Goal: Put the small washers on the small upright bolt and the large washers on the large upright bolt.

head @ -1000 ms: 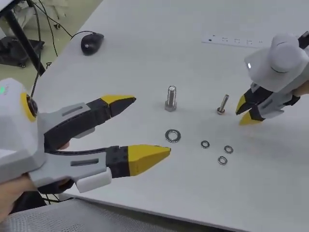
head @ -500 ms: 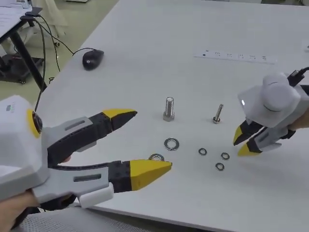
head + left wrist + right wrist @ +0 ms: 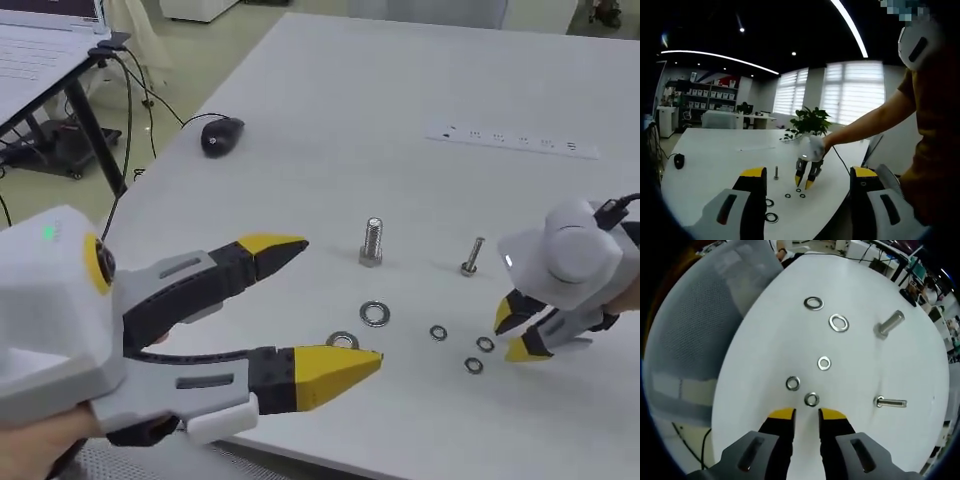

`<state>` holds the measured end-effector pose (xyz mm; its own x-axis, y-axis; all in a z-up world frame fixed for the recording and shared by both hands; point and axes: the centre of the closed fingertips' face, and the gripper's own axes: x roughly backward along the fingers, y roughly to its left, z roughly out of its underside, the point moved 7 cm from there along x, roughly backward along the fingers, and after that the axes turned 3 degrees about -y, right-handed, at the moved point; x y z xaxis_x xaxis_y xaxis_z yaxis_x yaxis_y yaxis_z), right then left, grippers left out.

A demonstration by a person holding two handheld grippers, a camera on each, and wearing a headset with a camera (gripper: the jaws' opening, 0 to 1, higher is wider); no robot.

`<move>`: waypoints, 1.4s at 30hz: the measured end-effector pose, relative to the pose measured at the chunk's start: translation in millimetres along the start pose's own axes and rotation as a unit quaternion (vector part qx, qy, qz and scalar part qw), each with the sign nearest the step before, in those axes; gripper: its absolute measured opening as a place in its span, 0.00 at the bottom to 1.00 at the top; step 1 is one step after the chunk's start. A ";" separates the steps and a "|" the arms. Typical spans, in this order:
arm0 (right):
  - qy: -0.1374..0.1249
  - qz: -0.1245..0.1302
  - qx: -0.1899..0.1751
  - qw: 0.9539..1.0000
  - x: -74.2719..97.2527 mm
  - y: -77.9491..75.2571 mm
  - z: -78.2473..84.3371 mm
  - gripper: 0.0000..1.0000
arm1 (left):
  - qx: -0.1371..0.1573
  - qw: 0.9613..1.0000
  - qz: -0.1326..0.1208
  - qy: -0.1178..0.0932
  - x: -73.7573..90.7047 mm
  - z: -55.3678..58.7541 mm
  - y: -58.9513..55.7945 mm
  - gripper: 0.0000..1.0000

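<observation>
Two bolts stand upright on the white table: the large bolt (image 3: 372, 242) and, to its right, the small bolt (image 3: 472, 256). Two large washers (image 3: 375, 315) (image 3: 342, 341) lie flat in front of the large bolt. Three small washers (image 3: 438, 332) (image 3: 485, 344) (image 3: 474, 366) lie in front of the small bolt. My right gripper (image 3: 512, 335) is low over the table just right of the small washers, open a little and empty. In the right gripper view one small washer (image 3: 811, 399) lies just ahead of the gap between the fingertips (image 3: 785, 414). My left gripper (image 3: 335, 303) hovers wide open near the large washers, holding nothing.
A black mouse (image 3: 221, 135) with its cable lies at the back left and a white power strip (image 3: 520, 140) at the back right. A laptop (image 3: 40, 40) on a stand is off the table's left side. The table's near edge runs below the left gripper; a mesh chair (image 3: 695, 340) stands beside it.
My right gripper has come down from beside the small bolt to the small washers, close to the table. The left gripper has kept its place and stays open; the head camera has shifted.
</observation>
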<state>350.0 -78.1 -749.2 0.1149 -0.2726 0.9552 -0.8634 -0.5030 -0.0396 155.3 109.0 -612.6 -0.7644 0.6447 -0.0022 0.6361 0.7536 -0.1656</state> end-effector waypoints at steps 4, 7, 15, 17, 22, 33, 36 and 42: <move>-0.003 -0.003 0.005 1.000 -2.5 -3.1 -3.3 0.20 | 0.001 1.000 -0.003 -0.001 -0.7 -0.4 0.7 0.67; -0.009 -0.005 0.006 1.000 -4.9 -6.5 -3.9 0.20 | 0.003 1.000 -0.004 0.001 -3.3 -0.2 2.2 0.67; -0.005 -0.015 0.014 1.000 -8.0 -11.0 -1.5 0.21 | -0.001 1.000 -0.005 -0.003 -6.7 -3.9 2.7 0.67; -0.005 -0.019 0.012 1.000 -8.1 -10.6 -0.9 0.20 | -0.001 1.000 -0.006 -0.001 -6.7 -3.6 3.2 0.67; -0.006 -0.023 0.016 1.000 -7.6 -9.6 -2.1 0.20 | -0.001 1.000 -0.010 -0.002 -6.0 -3.4 4.3 0.67; 0.007 -0.025 0.026 0.999 -8.6 -10.8 -3.8 0.19 | 0.000 1.000 -0.011 -0.004 -7.3 -3.3 3.8 0.67; 0.008 -0.024 0.020 0.999 -8.5 -10.4 -4.4 0.19 | 0.001 1.000 -0.011 -0.003 -6.9 -2.4 3.9 0.67; 0.008 -0.021 0.014 1.000 -8.7 -10.3 -4.4 0.19 | 0.001 1.000 -0.011 -0.001 -6.5 -0.8 4.0 0.67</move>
<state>355.7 -66.9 -755.9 0.1424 -0.2369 0.9610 -0.8440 -0.5364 -0.0072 162.9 108.0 -612.5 -0.7787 0.6274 0.0002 0.6184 0.7677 -0.1683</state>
